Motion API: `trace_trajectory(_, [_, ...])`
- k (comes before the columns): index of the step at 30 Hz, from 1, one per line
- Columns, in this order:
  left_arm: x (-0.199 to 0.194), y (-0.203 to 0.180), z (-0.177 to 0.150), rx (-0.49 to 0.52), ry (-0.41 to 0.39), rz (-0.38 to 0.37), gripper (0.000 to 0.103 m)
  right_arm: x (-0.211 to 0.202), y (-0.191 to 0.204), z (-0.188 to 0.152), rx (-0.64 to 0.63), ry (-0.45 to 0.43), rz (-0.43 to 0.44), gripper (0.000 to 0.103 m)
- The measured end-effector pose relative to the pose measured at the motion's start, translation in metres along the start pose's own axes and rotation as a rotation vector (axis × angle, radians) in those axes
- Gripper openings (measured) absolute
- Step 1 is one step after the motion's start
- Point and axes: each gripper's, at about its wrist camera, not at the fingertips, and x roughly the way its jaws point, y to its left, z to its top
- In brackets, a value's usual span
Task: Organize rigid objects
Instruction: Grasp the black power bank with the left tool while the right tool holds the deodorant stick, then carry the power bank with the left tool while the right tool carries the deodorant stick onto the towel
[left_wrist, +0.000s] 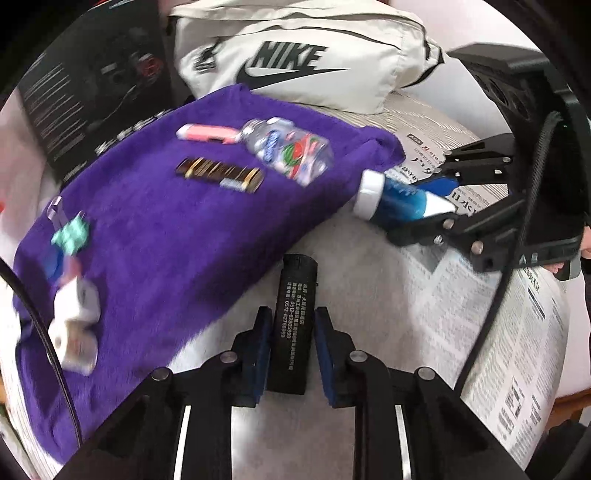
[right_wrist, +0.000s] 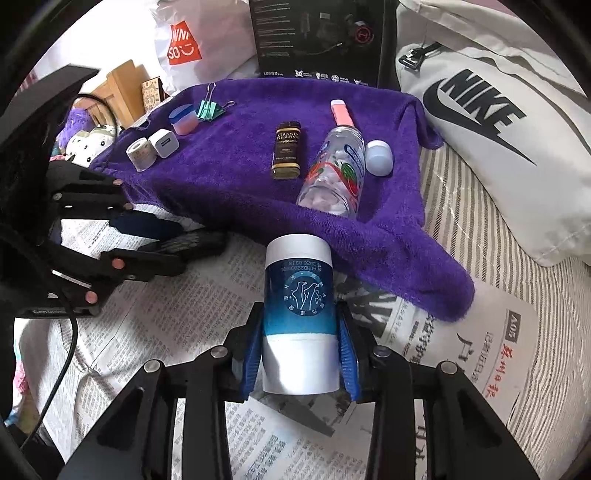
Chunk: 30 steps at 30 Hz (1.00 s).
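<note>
My left gripper (left_wrist: 291, 317) is shut on a black cylinder (left_wrist: 295, 295) with white print, which lies between its blue pads just off the edge of the purple towel (left_wrist: 166, 240). To the right, my right gripper (right_wrist: 300, 321) is shut on a blue and white bottle (right_wrist: 299, 288), cap pointing toward the towel (right_wrist: 240, 177). On the towel lie a clear bottle (right_wrist: 332, 173), a brown tin (right_wrist: 287, 151), a pink stick (right_wrist: 341, 112), a pale round jar (right_wrist: 378, 157), a green binder clip (right_wrist: 210, 109), a pink jar (right_wrist: 183, 120), a white charger (right_wrist: 164, 142) and a tape roll (right_wrist: 139, 153).
Newspaper (right_wrist: 184, 314) covers the striped surface in front of the towel. A white Nike bag (right_wrist: 498, 122) lies behind and to the right, a black box (right_wrist: 317, 40) stands at the back, and a white and orange shopping bag (right_wrist: 184, 40) sits beside it.
</note>
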Motion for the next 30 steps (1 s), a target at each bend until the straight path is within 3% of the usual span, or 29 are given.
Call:
trace_trajectory(11, [-0.034, 0.025, -0.060, -0.120, 0.001, 0.077, 0.022, -0.007, 0.006, -0.015, 0.020, 0.026, -0.040, 0.037])
trace_trajectory(25, [-0.033, 0.024, -0.058, -0.167, -0.008, 0.101, 0.023, -0.003, 0.006, -0.009, 0.040, 0.033, -0.056, 0.037])
trace_trajectory(30, [-0.039, 0.025, -0.061, -0.202, -0.015, 0.079, 0.021, -0.012, 0.001, -0.010, 0.089, 0.023, -0.003, 0.036])
